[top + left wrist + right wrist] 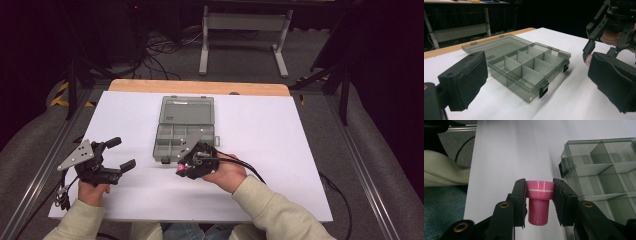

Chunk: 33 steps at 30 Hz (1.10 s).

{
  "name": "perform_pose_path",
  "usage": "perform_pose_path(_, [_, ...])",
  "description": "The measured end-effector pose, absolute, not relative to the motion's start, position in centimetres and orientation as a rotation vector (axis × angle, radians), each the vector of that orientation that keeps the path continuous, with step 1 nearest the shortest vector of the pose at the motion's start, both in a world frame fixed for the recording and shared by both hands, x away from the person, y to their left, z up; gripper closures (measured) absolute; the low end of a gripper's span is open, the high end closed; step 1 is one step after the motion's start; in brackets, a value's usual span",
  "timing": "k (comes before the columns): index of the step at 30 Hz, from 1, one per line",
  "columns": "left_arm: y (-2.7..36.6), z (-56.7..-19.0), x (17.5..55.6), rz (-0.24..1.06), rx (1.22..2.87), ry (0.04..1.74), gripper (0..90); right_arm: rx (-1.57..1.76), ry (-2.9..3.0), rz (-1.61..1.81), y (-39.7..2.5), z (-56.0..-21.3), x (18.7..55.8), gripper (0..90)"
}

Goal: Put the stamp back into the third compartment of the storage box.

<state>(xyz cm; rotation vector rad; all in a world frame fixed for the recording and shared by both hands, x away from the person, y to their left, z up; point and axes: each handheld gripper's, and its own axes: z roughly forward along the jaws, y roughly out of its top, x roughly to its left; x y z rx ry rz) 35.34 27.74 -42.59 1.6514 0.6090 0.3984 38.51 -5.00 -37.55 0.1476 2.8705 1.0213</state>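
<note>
A grey see-through compartment box (184,136) lies open mid-table, its lid (188,109) folded flat behind it, and its compartments look empty. My right gripper (183,167) hovers just off the box's near right corner, shut on a small pink plastic plug (180,170). In the right gripper view the pink plug (539,205) sits clamped between the pads (520,195) over white table, with the box (604,170) to the right. My left gripper (124,153) is open to the left of the box. Its view looks between wide-apart pads (465,80) at the box (529,67).
The white board (280,150) covers the table, and a wooden edge (200,87) shows at the back. Cables (240,162) trail from the right gripper. Floor cables and a stand (245,30) lie beyond the table. A cream sleeve (439,170) is at the left of the right gripper view.
</note>
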Motion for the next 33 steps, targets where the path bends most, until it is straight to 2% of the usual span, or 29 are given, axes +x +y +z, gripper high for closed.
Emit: perform_pose_path(33, [27.7, -42.6, 35.4, 0.403, 1.656, 0.612, 3.7, 0.296, 2.742, 1.095, -6.1, -34.3, 43.2, 64.8])
